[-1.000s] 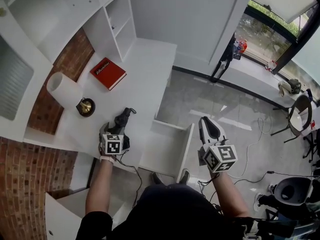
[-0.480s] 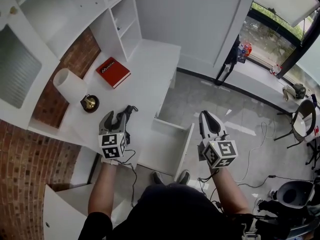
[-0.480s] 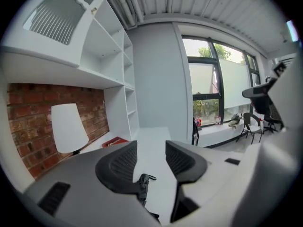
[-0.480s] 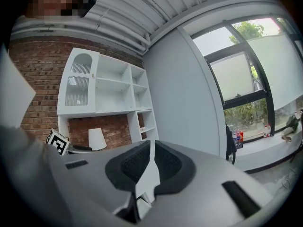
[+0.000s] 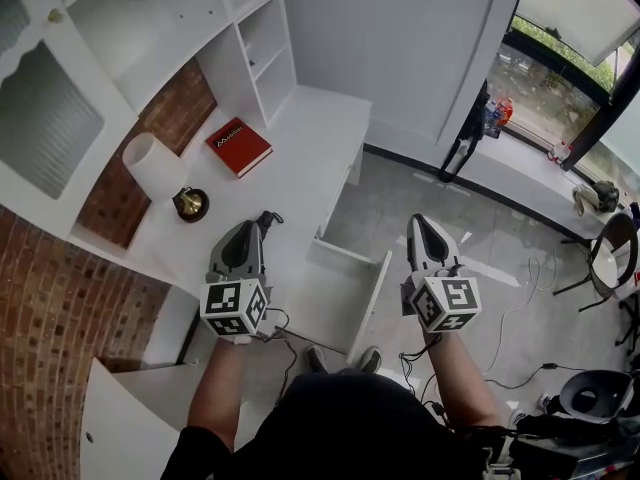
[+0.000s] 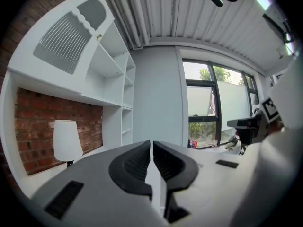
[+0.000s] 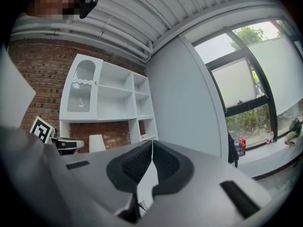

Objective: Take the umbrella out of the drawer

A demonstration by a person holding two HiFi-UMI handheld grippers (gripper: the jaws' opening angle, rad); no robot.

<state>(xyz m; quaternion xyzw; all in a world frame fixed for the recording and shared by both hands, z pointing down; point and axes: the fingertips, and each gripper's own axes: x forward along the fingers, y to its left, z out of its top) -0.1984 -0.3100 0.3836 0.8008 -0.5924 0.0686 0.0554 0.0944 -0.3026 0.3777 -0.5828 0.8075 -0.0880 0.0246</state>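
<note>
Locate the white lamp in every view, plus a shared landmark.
Head view: lamp upper left, on the white desk near the red book.
Left gripper view: lamp at left, before the brick wall.
Right gripper view: lamp small, left of centre.
Shared landmark: brick wall behind it.

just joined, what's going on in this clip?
A person stands at a white desk with a gripper in each hand. The black umbrella lies on the desk beside the open drawer, already out of it. The left gripper, above the umbrella, has just been closing its jaws, with nothing between them. The right gripper is shut and empty too, held over the floor right of the drawer.
</note>
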